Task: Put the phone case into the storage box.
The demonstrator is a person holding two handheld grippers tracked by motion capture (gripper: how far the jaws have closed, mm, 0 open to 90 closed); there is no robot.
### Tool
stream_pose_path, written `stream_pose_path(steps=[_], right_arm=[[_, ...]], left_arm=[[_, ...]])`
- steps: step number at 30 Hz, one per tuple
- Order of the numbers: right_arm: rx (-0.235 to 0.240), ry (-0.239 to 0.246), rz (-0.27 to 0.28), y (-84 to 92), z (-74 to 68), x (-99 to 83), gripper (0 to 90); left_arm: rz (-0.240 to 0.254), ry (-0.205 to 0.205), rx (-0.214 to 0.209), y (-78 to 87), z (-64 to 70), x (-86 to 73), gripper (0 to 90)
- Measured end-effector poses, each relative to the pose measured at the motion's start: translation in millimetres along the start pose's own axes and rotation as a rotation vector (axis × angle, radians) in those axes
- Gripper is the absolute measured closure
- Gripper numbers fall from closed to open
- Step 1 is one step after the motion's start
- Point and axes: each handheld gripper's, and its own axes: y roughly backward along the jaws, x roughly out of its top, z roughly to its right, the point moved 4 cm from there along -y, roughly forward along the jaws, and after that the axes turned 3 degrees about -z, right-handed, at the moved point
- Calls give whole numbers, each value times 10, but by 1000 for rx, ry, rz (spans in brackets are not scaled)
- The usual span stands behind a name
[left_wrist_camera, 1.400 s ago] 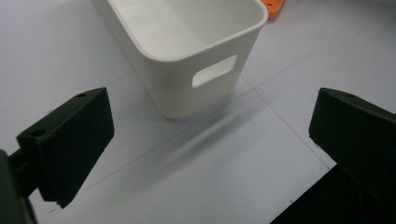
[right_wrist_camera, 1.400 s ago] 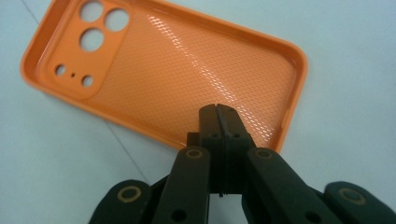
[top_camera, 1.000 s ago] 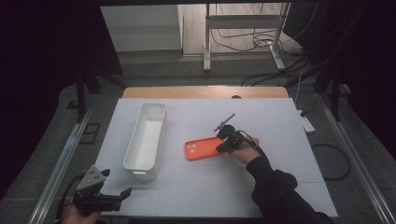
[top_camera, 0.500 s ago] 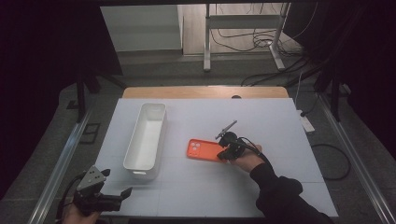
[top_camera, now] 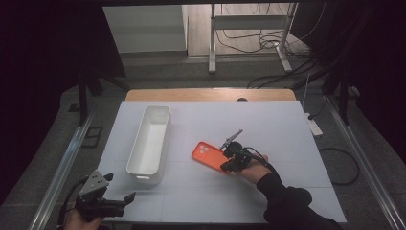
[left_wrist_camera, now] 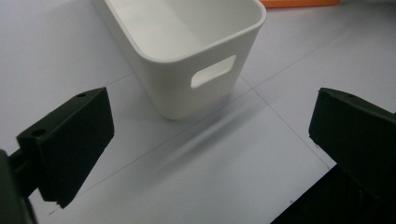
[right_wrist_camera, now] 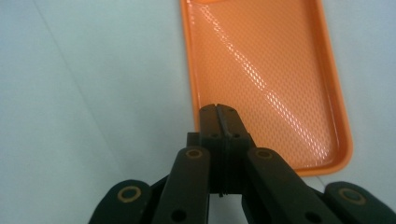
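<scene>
Overall scene: a white table (top_camera: 287, 129) seen from above, with my two hand-held grippers coming in from its near side.
Right gripper (top_camera: 231, 163): held in my right hand (top_camera: 251, 168), out over the middle of the table, its cable looping just behind it.
Right jaws: pressed together with no gap between the pads; in the right gripper view (right_wrist_camera: 218, 112) they meet tip to tip.
Right grip: the closed tips lie over the near left corner of the orange phone case (right_wrist_camera: 266, 74); I cannot tell whether its rim is pinched between them or merely touched.
Orange phone case: lying flat on the table, open side up in the right gripper view, its textured inner face catching the light; in the high view (top_camera: 208, 155) it sits to the right of the bin, apart from it.
Left gripper (top_camera: 125, 201): in my left hand (top_camera: 79, 221) at the near left corner of the table, its grey three-cornered plate on top.
Left jaws: standing wide apart in the left gripper view (left_wrist_camera: 210, 140), with bare table between them and nothing held.
White bin (top_camera: 149, 139): long, open-topped and upright, left of centre; its near end wall with a slot handle (left_wrist_camera: 212, 77) faces my left jaws, a short way beyond them.
</scene>
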Motion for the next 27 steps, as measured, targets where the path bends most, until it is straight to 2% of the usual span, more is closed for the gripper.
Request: stream_pose_path(steps=[10,18,27], right_arm=[[21,25,-1,-45,-145,21,894],[34,65,-6,-118,-281,84,894],[31,61,14,-75,-278,100,893]], left_arm=[[-2,-1,1,-3,2,1,8],[-2,-3,1,-4,4,1,10],[-3,-5,1,-4,6,1,10]])
